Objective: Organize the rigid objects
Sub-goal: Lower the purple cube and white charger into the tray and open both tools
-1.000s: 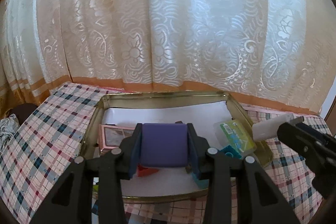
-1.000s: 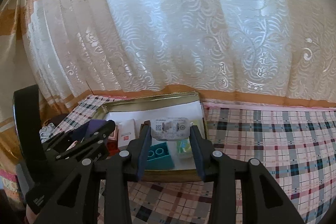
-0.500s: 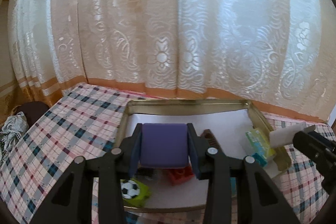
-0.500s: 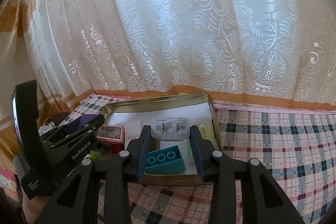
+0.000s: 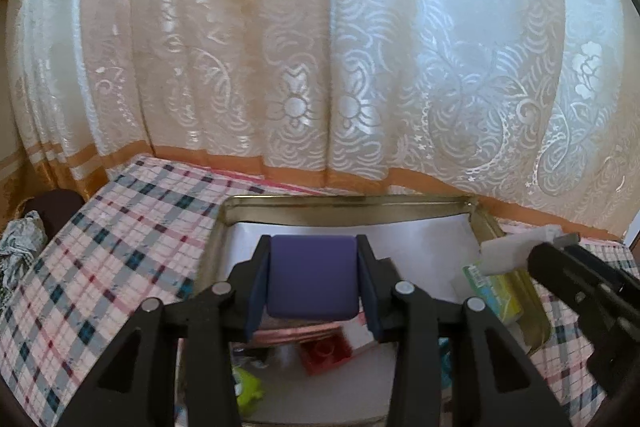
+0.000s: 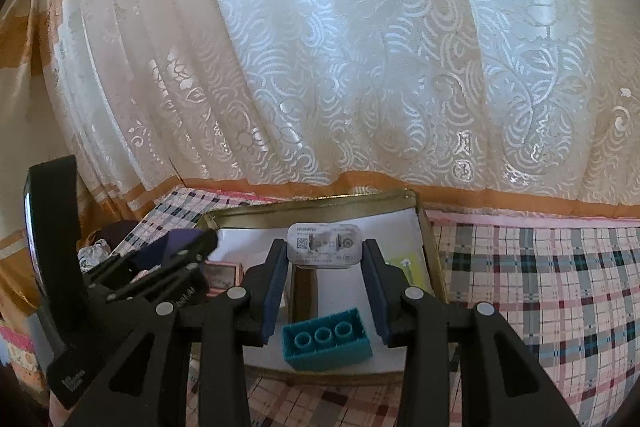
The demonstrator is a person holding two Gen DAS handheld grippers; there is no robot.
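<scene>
Pinching a purple block (image 5: 313, 277) between its blue pads, the left gripper (image 5: 313, 281) hangs above the gold-rimmed tray (image 5: 344, 203), which rests on a plaid tablecloth (image 5: 104, 247). The block fills the gap between the jaws, both pads flat against its sides. In the left wrist view, beneath the jaws at 6 o'clock, a red brick (image 5: 326, 353) lies on the tray's white liner, a lime-green piece (image 5: 248, 389) at 7 o'clock of it and a pink flat box (image 5: 298, 333) just above the brick, half hidden by the block. At 3 o'clock a green-and-yellow packet (image 5: 494, 291) leans against the tray's right wall.

The right gripper (image 6: 325, 267) clamps a white charger (image 6: 323, 243) near its fingertips, the printed label facing the camera. It too hovers over the tray, toward the right end. Below the charger, at 6 o'clock, a teal brick (image 6: 326, 341) with three round holes sits on the liner close to the near rim. At 9 o'clock in that view the left tool appears with its purple load, and a pink box (image 6: 224, 273) lies behind it. A yellow packet (image 6: 408, 267) lies at 3 o'clock, beside the tray's wall. A lace curtain (image 6: 360, 67) with an orange band hangs behind the table.
</scene>
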